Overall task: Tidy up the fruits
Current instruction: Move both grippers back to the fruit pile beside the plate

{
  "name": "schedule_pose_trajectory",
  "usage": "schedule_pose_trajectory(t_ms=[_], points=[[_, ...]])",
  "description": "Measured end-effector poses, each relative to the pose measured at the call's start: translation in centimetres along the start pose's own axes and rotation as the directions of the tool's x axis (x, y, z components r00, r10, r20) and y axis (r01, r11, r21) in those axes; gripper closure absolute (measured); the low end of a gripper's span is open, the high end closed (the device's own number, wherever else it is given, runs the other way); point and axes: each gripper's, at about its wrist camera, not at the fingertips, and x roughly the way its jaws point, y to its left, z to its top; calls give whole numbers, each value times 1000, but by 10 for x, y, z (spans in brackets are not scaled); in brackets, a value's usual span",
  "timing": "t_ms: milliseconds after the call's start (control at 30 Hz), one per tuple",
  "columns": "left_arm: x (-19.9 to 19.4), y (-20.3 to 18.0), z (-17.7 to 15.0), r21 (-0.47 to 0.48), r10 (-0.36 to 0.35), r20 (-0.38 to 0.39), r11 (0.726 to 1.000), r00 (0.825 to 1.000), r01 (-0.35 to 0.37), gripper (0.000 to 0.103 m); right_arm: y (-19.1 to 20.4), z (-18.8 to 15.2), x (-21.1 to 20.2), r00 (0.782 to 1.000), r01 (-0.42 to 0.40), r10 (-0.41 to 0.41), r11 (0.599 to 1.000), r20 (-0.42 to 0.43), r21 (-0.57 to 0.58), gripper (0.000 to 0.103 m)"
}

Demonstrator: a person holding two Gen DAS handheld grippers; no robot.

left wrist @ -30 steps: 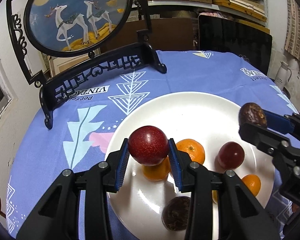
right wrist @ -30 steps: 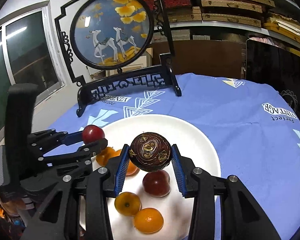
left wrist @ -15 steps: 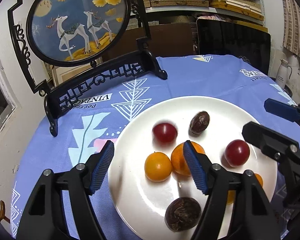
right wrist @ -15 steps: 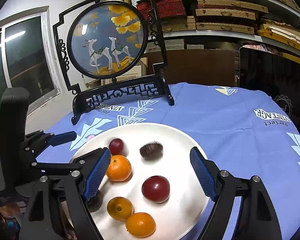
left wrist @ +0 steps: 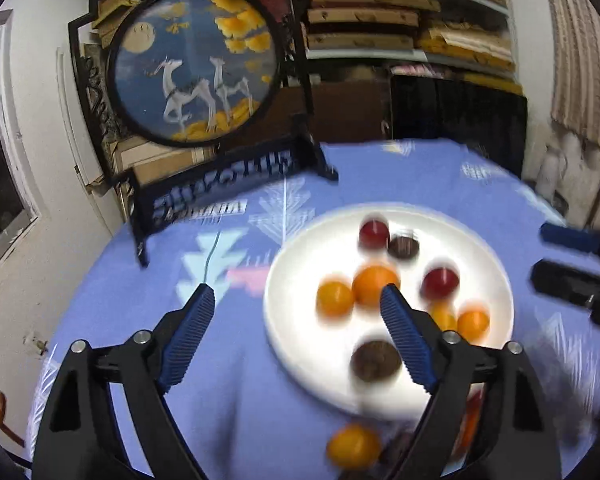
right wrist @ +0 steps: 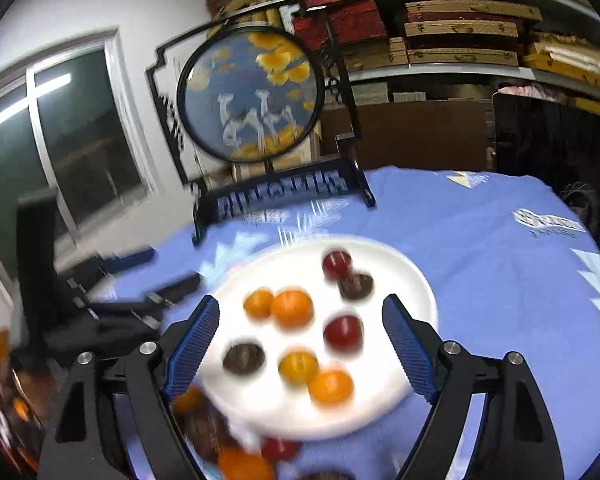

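Note:
A white plate [left wrist: 300,340] [right wrist: 396,276] on the blue tablecloth holds several fruits: oranges [left wrist: 374,284] [right wrist: 292,308], red plums [left wrist: 374,234] [right wrist: 336,264] and dark passion fruits [left wrist: 403,246] [right wrist: 356,286]. My left gripper [left wrist: 296,294] hangs above the plate's near left side, jaws opening, with nothing between them. My right gripper [right wrist: 300,303] hovers above the plate's near edge, jaws also opening and empty. More loose fruit [left wrist: 352,446] [right wrist: 244,464] lies on the cloth in front of the plate. Both views are blurred by motion.
A round deer picture in a black carved stand [left wrist: 196,64] [right wrist: 256,92] stands at the table's far left. Shelves of boxes [right wrist: 460,28] and a dark panel [left wrist: 456,108] are behind the table. The right side of the cloth [right wrist: 500,264] is bare.
Both grippers let go of their fruit; the red plum and the passion fruit now lie at the plate's far side. Both grippers opened wide and drew back and up from the plate.

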Motion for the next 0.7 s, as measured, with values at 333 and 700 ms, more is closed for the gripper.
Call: schedule_pose_trajectory(t_ms=[333,700], points=[[-33,-13,-83,96,-127,-164,985,978,144,21,10,-94,-64,984,44,-66,990,-164,-133,19],[1,-36,-89,91,-192,-294,970,936,227,33,21,-119,-46,958,-8,-19,996,-285,-92,19]])
